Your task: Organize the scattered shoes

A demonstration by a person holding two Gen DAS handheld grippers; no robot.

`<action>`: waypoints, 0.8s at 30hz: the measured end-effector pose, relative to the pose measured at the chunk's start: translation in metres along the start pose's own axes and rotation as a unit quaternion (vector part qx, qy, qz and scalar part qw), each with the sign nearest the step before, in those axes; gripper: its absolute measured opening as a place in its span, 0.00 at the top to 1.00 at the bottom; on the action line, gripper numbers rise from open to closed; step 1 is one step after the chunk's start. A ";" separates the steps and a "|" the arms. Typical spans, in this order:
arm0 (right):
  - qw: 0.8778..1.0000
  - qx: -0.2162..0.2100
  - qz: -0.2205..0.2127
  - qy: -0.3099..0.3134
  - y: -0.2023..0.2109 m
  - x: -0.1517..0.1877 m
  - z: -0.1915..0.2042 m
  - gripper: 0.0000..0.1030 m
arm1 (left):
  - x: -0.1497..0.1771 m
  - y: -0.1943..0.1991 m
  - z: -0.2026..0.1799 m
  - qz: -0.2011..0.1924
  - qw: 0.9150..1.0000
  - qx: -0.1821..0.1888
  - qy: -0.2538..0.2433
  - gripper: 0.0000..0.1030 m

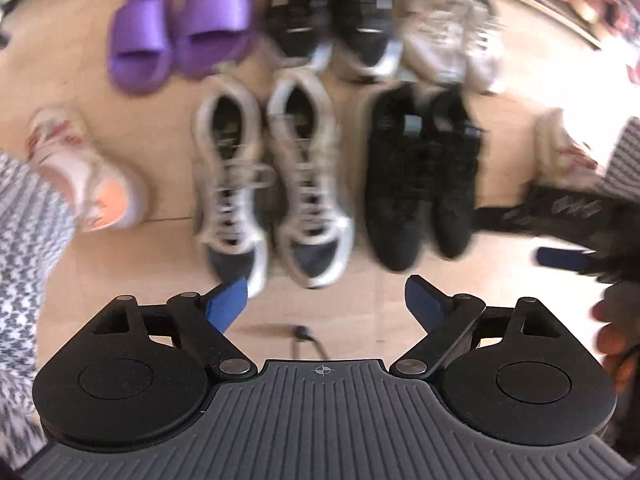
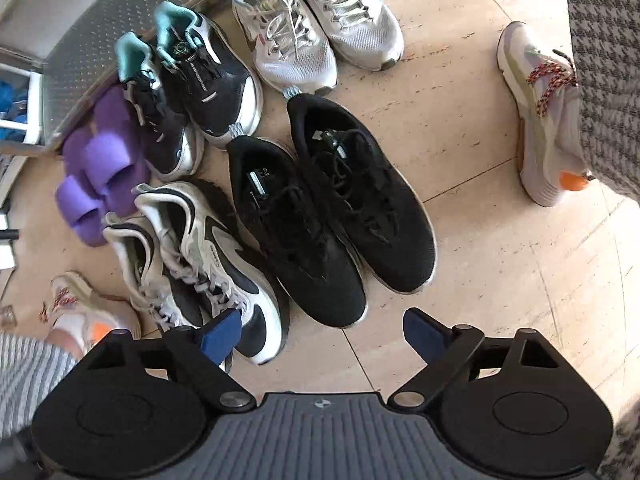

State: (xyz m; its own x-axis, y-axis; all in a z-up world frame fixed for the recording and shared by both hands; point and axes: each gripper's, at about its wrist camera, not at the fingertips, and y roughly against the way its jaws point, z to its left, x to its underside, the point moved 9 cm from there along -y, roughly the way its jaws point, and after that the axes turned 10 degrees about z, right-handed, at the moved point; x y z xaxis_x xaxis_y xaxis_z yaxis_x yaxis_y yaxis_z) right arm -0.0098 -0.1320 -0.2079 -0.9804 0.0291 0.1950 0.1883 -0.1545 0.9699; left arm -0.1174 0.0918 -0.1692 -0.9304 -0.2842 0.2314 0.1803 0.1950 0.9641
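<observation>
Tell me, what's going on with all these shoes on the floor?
A person is tidying shoes with a handheld gripper in each hand. Both the left gripper and the right gripper hang open and empty above the floor. Below sit five pairs: purple slides, teal-lined black sneakers, grey running shoes, black sneakers and white-and-black sneakers.

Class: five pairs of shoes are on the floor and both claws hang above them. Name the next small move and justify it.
Probably lift both claws clear. The right claw and left claw are open and empty, and every pair, including the black mesh sneakers and white-and-black laced sneakers, already lies side by side.
</observation>
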 end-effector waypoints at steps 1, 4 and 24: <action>1.000 0.007 -0.013 0.011 0.003 -0.004 0.008 0.11 | -0.004 -0.004 0.015 0.003 1.000 -0.007 0.013 0.13; 0.997 0.029 -0.046 0.051 0.016 -0.020 0.029 0.09 | -0.008 -0.008 0.038 0.010 0.999 0.007 0.036 0.13; 0.970 -0.068 -0.216 0.089 0.115 0.005 -0.042 0.25 | 0.009 0.049 0.022 -0.105 0.993 -0.048 0.024 0.13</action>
State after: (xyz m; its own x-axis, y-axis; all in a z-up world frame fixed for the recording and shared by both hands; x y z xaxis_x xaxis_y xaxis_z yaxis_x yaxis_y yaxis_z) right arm 0.0045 -0.1909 -0.1020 -0.9628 -0.0488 -0.2656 -0.2402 -0.2950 0.9248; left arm -0.1237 0.1193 -0.1228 -0.9347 -0.3544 0.0270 0.0150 0.0367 0.9992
